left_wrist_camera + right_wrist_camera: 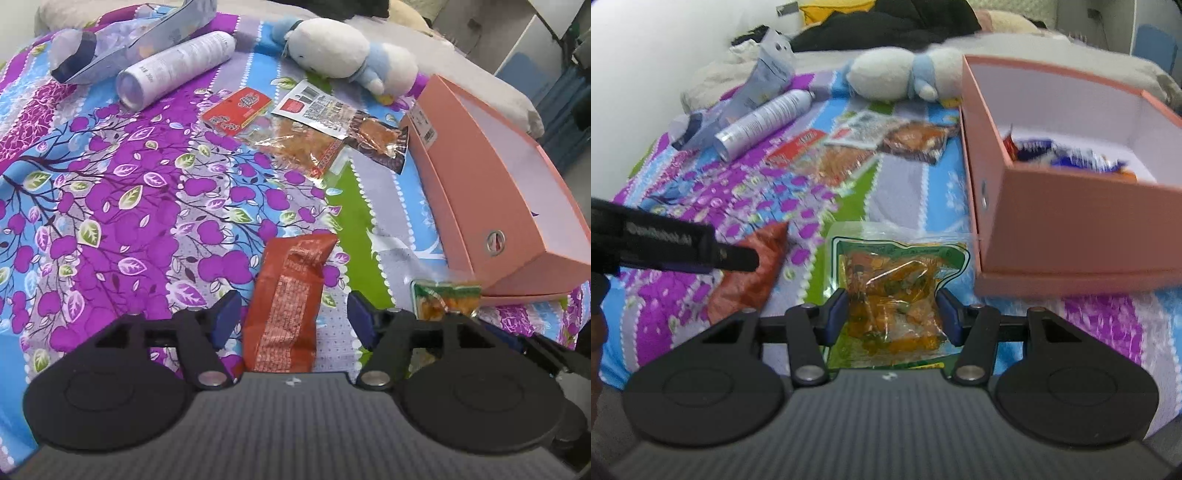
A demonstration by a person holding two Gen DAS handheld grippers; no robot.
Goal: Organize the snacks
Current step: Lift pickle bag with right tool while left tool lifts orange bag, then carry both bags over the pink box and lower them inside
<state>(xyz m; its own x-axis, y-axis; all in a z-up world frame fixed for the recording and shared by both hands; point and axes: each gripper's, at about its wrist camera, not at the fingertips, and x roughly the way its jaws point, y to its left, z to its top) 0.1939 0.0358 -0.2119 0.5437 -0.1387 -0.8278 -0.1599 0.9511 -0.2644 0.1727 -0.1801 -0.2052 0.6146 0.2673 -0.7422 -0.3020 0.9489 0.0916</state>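
right gripper (892, 314) clamps the green-edged pickle pouch (894, 291), left gripper (293, 317) released over the red packet (291, 295); slick film may slip before the pink box (1071, 229).

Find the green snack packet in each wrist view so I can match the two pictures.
Left wrist: green packet low right, part hidden behind the gripper, beside the pink box's near corner.
Right wrist: green packet bottom centre, between the right gripper's fingers.
Shared landmark: pink box.

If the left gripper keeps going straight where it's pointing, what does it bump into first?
Probably the red-brown snack packet lying between the open left gripper fingers on the bedspread; depth is hard to judge.
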